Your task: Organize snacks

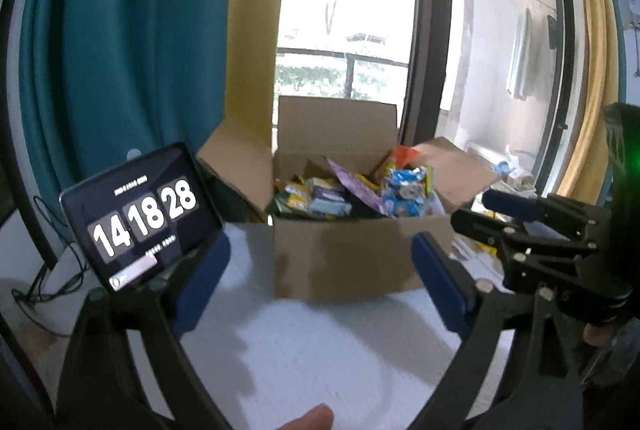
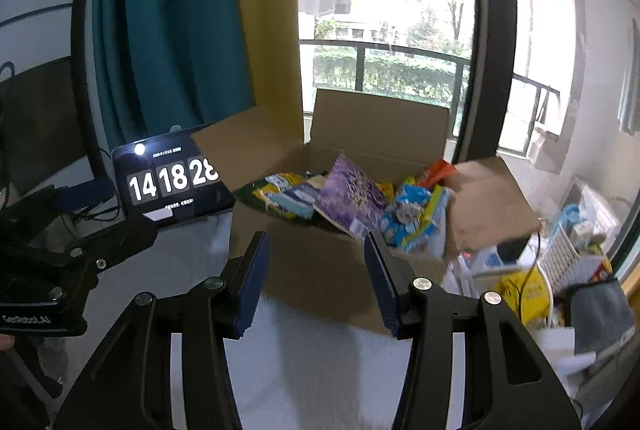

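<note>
An open cardboard box (image 1: 340,254) (image 2: 320,270) stands on a white table, its flaps up. Inside lie several snack packs: a purple bag (image 2: 352,190) (image 1: 356,186), a blue and yellow pack (image 2: 416,218) (image 1: 408,190), a green and yellow pack (image 2: 276,194) (image 1: 292,196) and an orange one (image 2: 436,170) at the back. My left gripper (image 1: 320,278) is open wide in front of the box, nothing between its blue pads. My right gripper (image 2: 316,282) is open at a narrower gap, empty, also short of the box's front wall. Each gripper shows at the edge of the other's view.
A tablet (image 1: 140,214) (image 2: 172,178) showing a clock leans left of the box, with cables behind it. Teal and yellow curtains hang at the back beside a glass balcony door. Clutter, including a white basket (image 2: 568,254) and a yellow bag (image 2: 524,290), fills the right side.
</note>
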`<state>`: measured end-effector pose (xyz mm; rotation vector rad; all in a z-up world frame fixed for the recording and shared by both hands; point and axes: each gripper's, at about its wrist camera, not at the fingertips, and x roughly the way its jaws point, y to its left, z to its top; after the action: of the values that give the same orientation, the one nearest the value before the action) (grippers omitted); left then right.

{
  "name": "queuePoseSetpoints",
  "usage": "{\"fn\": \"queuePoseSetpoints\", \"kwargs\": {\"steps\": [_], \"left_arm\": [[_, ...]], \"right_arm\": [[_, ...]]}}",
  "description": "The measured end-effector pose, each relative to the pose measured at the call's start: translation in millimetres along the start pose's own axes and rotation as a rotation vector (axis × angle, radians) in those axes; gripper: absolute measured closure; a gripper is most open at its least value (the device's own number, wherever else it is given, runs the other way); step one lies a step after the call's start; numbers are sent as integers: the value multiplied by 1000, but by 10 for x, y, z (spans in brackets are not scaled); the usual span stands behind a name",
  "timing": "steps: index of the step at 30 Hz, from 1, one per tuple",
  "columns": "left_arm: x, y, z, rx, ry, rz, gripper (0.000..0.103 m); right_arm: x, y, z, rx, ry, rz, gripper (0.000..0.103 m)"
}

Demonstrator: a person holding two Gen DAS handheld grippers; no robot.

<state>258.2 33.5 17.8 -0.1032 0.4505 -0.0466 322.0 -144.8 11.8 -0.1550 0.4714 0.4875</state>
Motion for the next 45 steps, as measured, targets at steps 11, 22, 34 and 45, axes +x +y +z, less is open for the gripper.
{"fn": "queuePoseSetpoints", "kwargs": {"steps": [11, 22, 34, 45], "left_arm": [[-384, -316, -366, 20, 29, -14, 10], [-805, -524, -740, 25, -20, -8, 10], [-1363, -637, -593, 19, -108, -51, 10], [-1764, -662, -308, 49, -173, -68, 10]], "right_arm": [[-476, -37, -486, 45, 35, -30, 51], [-1072, 30, -792, 31, 15, -102, 51], [-1742, 83, -679, 21, -94, -169, 51], [-2172, 165, -426, 27, -206, -156, 30]]}}
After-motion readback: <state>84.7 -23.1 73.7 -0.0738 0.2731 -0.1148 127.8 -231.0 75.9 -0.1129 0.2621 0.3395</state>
